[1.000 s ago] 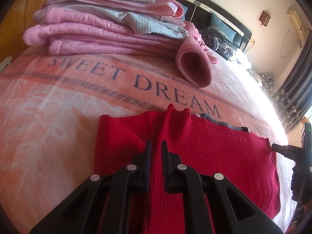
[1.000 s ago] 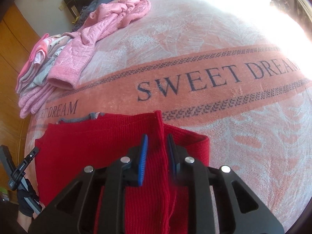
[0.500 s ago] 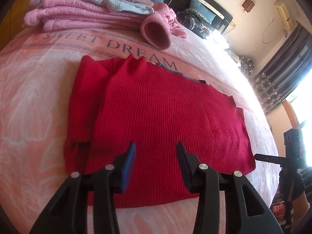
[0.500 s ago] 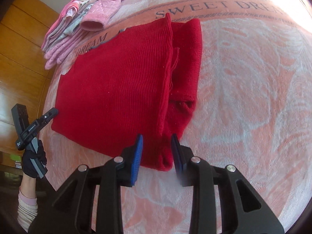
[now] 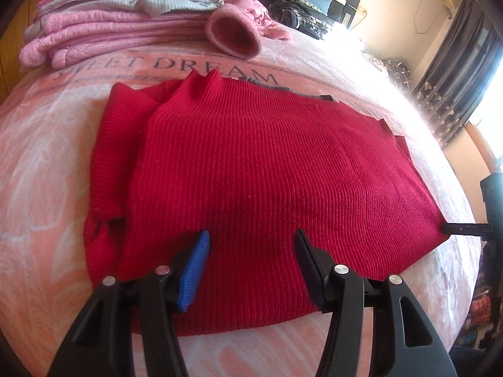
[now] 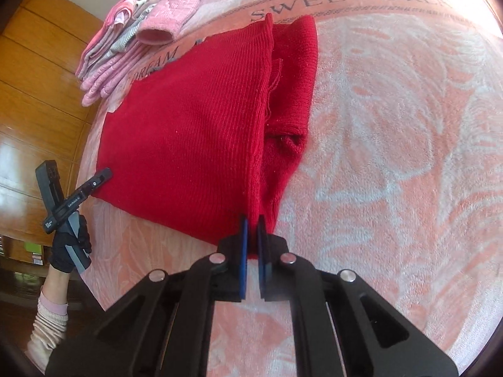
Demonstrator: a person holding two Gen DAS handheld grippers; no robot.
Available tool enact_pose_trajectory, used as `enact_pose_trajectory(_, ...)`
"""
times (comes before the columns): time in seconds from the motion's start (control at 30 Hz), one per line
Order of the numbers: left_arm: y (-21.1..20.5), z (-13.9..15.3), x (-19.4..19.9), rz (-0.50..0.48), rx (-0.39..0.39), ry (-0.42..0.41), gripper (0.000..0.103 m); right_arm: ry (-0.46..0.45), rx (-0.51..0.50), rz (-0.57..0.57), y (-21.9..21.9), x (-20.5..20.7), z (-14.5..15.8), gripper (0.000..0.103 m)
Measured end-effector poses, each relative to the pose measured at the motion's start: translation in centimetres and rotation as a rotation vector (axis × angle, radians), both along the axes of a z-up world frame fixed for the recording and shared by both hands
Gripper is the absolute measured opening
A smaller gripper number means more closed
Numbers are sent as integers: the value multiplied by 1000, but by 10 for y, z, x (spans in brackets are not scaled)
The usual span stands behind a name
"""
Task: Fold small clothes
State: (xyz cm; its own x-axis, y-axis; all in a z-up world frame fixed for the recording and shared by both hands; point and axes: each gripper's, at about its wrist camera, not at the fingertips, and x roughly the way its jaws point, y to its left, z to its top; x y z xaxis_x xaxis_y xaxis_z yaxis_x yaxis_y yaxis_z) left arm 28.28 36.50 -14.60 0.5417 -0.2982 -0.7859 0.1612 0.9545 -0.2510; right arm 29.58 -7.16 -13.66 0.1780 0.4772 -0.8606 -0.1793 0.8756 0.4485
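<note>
**Kid:** Where is the red sweater [image 5: 267,169]?

**Helper:** It lies flat in the middle of the left wrist picture, on the pink blanket [image 5: 41,163] with the words SWEET DREAM on it. One sleeve is folded in along the left side of the frame.

**Kid:** What is the left gripper [image 5: 251,245] doing?

**Helper:** Its two fingers are spread wide apart at the bottom of the frame, over the near edge of the sweater. Nothing is between them. One finger has a blue pad.

**Kid:** And the right gripper [image 6: 252,229]?

**Helper:** In the right wrist picture it sits at the bottom middle. Its fingers are squeezed close together, and the near corner of the sweater is pinched between them. The red cloth rises a little there.

**Kid:** Who is at the left edge of that picture?

**Helper:** A hand [image 6: 70,245] in a black glove, with a pale sleeve below it. It holds the left gripper, whose tip is at the sweater's left corner.

**Kid:** What is the pile at the top?

**Helper:** A stack of folded pink clothes [image 5: 119,22], in the upper left of the left wrist picture. A pink cuff [image 5: 234,36] lies just beside it, open toward us. The pile is apart from the red sweater.
</note>
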Motion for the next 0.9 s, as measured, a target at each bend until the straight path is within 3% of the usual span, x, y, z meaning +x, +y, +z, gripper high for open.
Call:
enact_pose_trajectory(0.1,1,-2,-1,-3,0,-9,56,36,-23,-4,3,-2,-20,3)
enact_pose_trajectory(0.3,2,-3,-2,-6,-6,-13,56,38,-10,-10,0,-1,-22,3)
enact_pose_trajectory(0.4,3,1,-1,8,-25,-3,56,31,35,-29,-4,0,-14,15)
enact_pose_trajectory(0.47,6,9,-1,16,-64,-3,56,-2,53,-61,-13,4,0,44)
enact_pose_trajectory(0.5,6,14,-1,17,-83,-12,56,-27,61,-74,-17,6,7,47)
enact_pose_trajectory(0.67,-3,28,9,7,-89,-41,56,7,164,-131,-28,30,8,53)
enact_pose_trajectory(0.9,-9,10,22,-13,-100,18,57,66,127,-153,-20,51,-22,56)
